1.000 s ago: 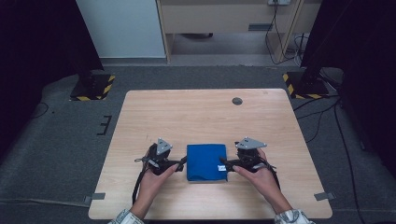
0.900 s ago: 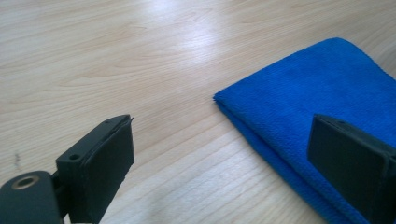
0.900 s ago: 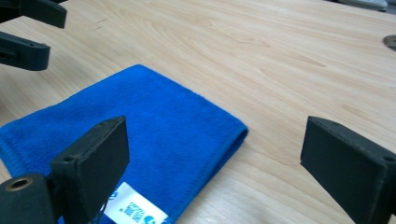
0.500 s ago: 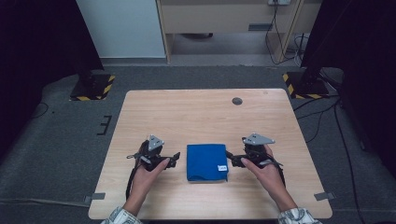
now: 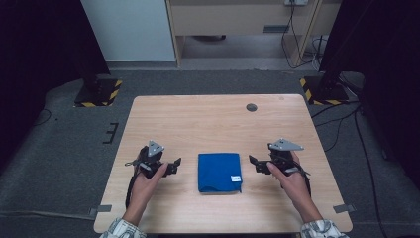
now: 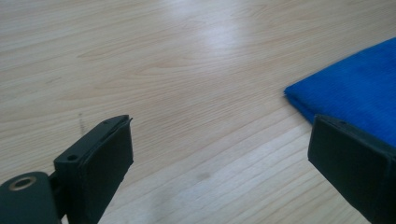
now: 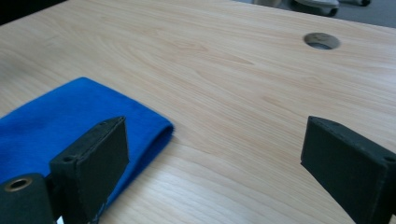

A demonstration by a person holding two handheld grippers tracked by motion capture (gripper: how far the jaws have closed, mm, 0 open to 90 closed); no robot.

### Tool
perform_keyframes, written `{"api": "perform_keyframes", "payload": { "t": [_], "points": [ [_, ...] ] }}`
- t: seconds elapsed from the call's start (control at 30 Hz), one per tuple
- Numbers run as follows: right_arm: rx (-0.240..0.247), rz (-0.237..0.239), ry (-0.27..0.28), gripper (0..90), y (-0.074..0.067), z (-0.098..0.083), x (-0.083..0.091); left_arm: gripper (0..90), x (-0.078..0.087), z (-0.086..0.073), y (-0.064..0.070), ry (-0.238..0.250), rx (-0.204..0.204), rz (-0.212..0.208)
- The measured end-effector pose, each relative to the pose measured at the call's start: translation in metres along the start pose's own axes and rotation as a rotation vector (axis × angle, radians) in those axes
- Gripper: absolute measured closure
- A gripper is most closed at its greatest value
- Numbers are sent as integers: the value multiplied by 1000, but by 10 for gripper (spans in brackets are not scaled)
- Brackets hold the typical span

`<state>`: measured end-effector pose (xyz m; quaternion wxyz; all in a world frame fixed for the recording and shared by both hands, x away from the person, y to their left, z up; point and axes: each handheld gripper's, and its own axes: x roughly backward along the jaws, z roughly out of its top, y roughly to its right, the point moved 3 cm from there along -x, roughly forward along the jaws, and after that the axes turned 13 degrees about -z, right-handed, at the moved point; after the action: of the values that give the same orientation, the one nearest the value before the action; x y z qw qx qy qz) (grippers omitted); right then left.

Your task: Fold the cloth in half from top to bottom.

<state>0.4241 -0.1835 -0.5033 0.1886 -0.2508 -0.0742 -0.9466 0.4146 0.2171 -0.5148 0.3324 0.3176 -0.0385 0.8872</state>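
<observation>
High view: we've got a folded blue terry cloth square w/ a small white tag [image 5: 219, 172] lying flat in the lower centre of frame, on the light wooden table [image 5: 218, 119]. Left gripper [image 5: 174, 164] sits left of it, right gripper [image 5: 253, 163] to its right, both apart from the cloth, not touching. In the left gripper view the jaws stand wide apart w/ nothing between them but bare wood; the cloth's corner [image 6: 345, 93] shows at right of frame. Right gripper view: same, jaws spread wide, empty, cloth edge [image 7: 79, 121] at lower left, a round cable hole [image 7: 321, 40] at upper right. We judge the fold is done, or a pause btwn folds, w/ the hands backing off. If another fold is wanted, next move calls for both grippers to come back in low at the near edge and pinch a corner each. Vs 1 s ago: both grippers were right against the cloth's sides then; at 0.5 s ago they'd parted some, and now they're farther out. Cloth itself hasn't shifted.
</observation>
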Motion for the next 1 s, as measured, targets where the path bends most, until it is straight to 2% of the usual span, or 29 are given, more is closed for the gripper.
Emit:
{"api": "perform_keyframes", "payload": {
  "t": [0.07,0.3,0.43,0.6,0.7,0.8,1.0],
  "points": [
    [-13,-27,-8,81,10,-2,0,59,2,-3,-7,-8,8,15],
    [-54,-83,-19,82,30,-6,1,59,5,-7,-20,-18,26,28],
    [-71,-122,-55,84,45,-13,-1,59,2,-11,-24,-47,24,31],
    [-81,-141,-112,86,58,-25,-7,59,-1,-15,-28,-79,21,36],
    [-84,-147,-146,90,63,-31,-12,59,-5,-19,-30,-111,22,38],
    [-94,-174,-165,102,68,-34,-18,59,-8,-23,-32,-126,28,39],
    [-98,-192,-194,100,70,-37,-27,58,-13,-28,-35,-151,39,45]
  ]
}}
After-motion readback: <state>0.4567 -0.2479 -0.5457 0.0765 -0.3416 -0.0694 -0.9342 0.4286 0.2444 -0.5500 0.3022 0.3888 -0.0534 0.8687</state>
